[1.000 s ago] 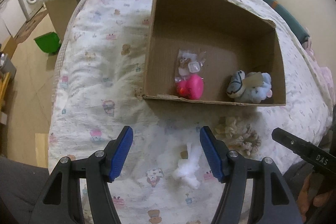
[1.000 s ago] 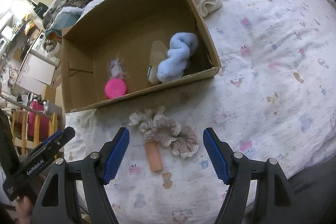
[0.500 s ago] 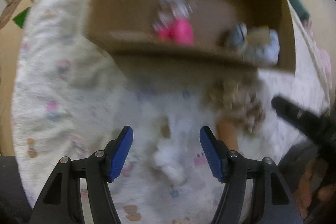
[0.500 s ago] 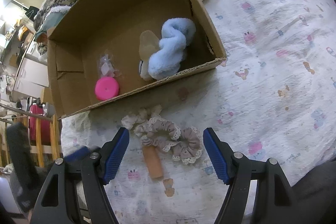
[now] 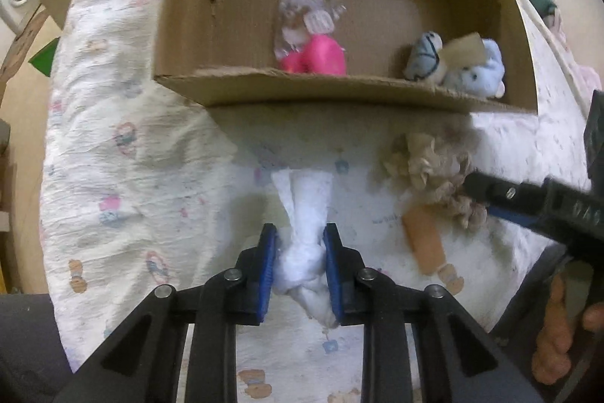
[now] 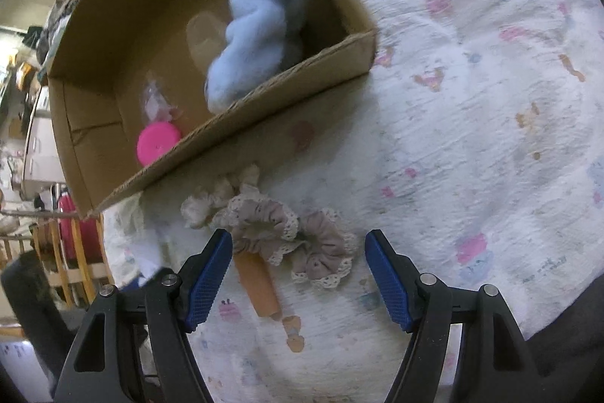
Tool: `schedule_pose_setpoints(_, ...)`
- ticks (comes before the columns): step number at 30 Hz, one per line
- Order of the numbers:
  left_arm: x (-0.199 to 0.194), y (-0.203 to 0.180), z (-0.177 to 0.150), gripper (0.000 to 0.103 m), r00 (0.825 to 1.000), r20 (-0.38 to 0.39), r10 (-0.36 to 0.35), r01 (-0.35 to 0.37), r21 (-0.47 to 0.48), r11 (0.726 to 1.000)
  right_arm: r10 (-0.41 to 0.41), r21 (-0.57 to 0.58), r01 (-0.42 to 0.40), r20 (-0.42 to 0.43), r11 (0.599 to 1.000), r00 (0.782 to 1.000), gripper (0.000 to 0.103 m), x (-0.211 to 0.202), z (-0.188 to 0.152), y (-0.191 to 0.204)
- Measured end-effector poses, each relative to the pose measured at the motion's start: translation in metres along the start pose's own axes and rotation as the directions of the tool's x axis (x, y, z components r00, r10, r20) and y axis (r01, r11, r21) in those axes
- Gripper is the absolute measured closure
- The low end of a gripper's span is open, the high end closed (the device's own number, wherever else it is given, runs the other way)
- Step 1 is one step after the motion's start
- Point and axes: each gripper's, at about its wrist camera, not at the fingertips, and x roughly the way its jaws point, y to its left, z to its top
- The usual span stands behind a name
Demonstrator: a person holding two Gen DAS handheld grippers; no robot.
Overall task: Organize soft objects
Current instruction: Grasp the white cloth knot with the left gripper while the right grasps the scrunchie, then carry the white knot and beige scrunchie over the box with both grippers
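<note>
While the left gripper [image 5: 297,261] pinches the white cloth [image 5: 305,221] tight just short of the cardboard box [image 5: 324,89], the right gripper [image 6: 298,274] hangs wide open — holding nothing — over the beige scrunchies [image 6: 279,233], which lie beside that box's near wall.

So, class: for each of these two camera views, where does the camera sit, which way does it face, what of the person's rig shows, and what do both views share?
Left wrist: sits on the left gripper, faces forward over the bedspread to the cardboard box; its jaws are shut on the white cloth; the right gripper's arm enters at right.
Right wrist: sits on the right gripper, faces the beige scrunchies and box; jaws open.
Shared: box, pink item, blue plush, scrunchies.
</note>
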Motion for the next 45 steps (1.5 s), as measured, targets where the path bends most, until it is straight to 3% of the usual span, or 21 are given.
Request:
schedule_pose_setpoints(6,-0.001,0.003,0.003,0.081,1.0,0.007,0.004,-0.004,-0.009,1.0,-0.134,-0.155,0.131,-0.006,0.979,0.991,0.027,0.018,-0.004,0.022)
schedule_pose_setpoints(10,-0.001,0.009,0.007,0.081,1.0,0.019,0.007,-0.006,-0.024,1.0,-0.209,-0.207,0.208,0.017,0.956,0.978,0.068,0.022,-0.01,0.027)
schedule_pose_setpoints(13,-0.007,0.015,0.007,0.081,1.0,0.025,0.003,-0.002,-0.034,0.999,-0.18,-0.215,0.178,0.009,0.96,0.984,0.085,0.019,-0.012,0.027)
schedule_pose_setpoints(15,-0.011,0.02,0.004,0.081,0.999,0.033,0.011,-0.009,-0.034,0.999,-0.165,-0.218,0.163,0.01,0.962,0.986,0.088,0.016,-0.014,0.028)
schedule_pose_setpoints(23,-0.038,0.034,-0.003,0.081,0.996,0.092,0.021,-0.015,-0.062,0.998,-0.069,-0.235,0.085,0.076,0.968,0.995,0.089,-0.022,-0.036,0.034)
schedule_pose_setpoints(28,-0.047,0.042,-0.005,0.081,0.988,0.139,0.069,-0.061,-0.063,0.996,0.026,-0.241,0.002,0.115,0.97,0.993,0.089,-0.045,-0.043,0.035)
schedule_pose_setpoints(45,-0.057,0.043,-0.007,0.081,0.965,0.231,0.124,-0.1,-0.11,0.989,0.096,-0.322,-0.037,0.168,0.946,0.981,0.089,-0.051,-0.047,0.051)
